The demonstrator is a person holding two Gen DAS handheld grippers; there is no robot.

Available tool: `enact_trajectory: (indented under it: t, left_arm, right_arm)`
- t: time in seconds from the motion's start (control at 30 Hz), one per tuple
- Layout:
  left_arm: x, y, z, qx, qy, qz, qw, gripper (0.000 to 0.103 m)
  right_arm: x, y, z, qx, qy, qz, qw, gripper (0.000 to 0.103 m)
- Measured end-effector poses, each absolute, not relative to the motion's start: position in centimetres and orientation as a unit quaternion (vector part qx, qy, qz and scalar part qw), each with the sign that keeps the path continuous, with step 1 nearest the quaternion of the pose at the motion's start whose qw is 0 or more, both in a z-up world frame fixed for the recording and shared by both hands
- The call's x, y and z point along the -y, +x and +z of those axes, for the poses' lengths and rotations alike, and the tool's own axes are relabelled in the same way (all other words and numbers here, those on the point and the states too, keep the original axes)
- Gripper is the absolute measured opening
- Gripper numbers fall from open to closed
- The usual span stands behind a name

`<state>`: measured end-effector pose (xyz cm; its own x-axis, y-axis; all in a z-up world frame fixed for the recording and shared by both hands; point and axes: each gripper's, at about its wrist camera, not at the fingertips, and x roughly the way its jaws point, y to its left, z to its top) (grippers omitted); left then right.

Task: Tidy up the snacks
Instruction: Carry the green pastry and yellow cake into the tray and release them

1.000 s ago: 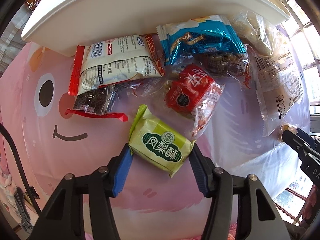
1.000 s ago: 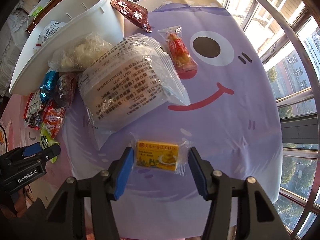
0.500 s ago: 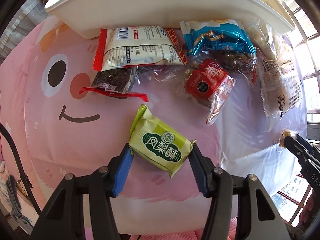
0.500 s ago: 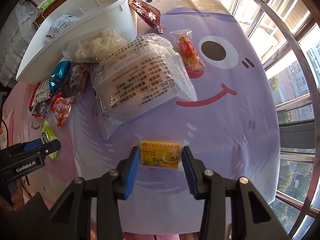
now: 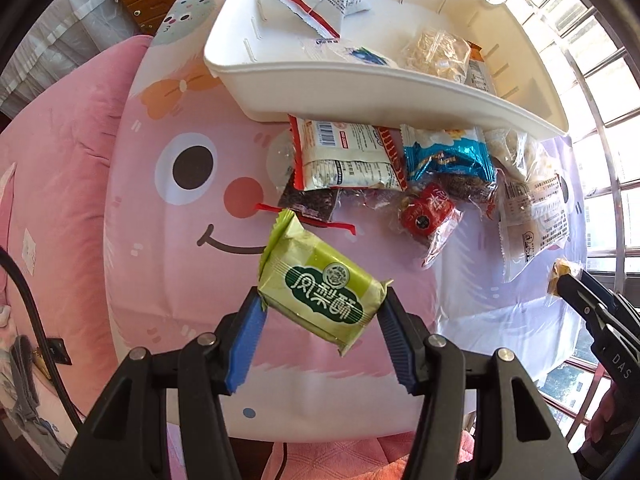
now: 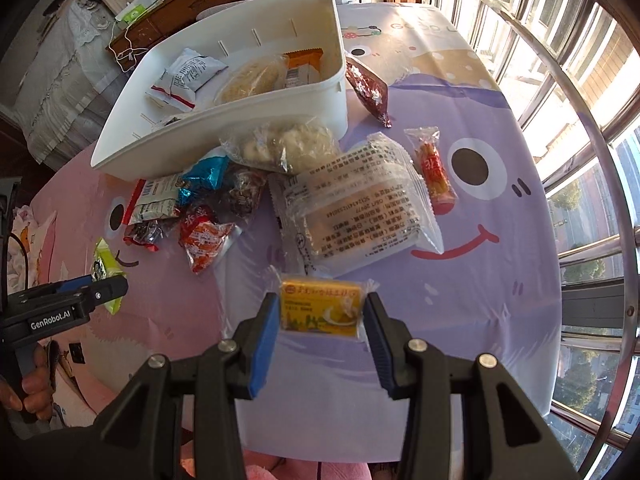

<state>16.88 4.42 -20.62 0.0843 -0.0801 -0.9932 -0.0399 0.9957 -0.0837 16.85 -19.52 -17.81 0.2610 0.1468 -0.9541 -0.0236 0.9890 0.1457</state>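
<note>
My left gripper (image 5: 320, 312) is shut on a green pineapple-cake packet (image 5: 320, 284) and holds it above the pink side of the table. My right gripper (image 6: 320, 312) is shut on a yellow snack packet (image 6: 320, 310) and holds it above the purple side. The white bin (image 5: 380, 80) stands at the back with several packets inside; it also shows in the right wrist view (image 6: 312, 92). The left gripper with the green packet shows at the left of the right wrist view (image 6: 100, 284).
A pile of loose snacks lies in front of the bin: a red-and-white packet (image 5: 344, 152), a blue packet (image 5: 448, 156), a red candy (image 5: 430, 212), a large clear bag (image 6: 356, 216), an orange stick snack (image 6: 432, 164), a dark red packet (image 6: 366, 88). Window bars run along the right.
Both grippers have risen and pulled back from the table, so the inside of the bin now shows. The right gripper closed on the yellow packet and lifted it.
</note>
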Motion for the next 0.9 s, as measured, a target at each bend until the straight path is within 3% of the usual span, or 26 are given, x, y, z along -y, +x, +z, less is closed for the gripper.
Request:
enact_trajectory:
  t: [0.43,0.83,0.9]
  left_arm:
    - [-6.4,22.3,-12.4,-0.625,-0.025,-0.013,0.78,0.056]
    - [-8.1,27.7,-10.7,-0.568,-0.081,-0.034,0.818,0.056]
    - [-8.4,28.4,-10.8,-0.56,-0.099,-0.041,0.822,0.062]
  right_arm:
    - [16.3,23.4,-10.9,-0.529,0.047,0.099,0.841,0.043]
    - [16.0,27.9,-8.9,-0.461,0.059,0.09,0.881,0.044]
    - [16.4,28.4,-9.1,-0.459,0.067,0.083,0.882,0.044]
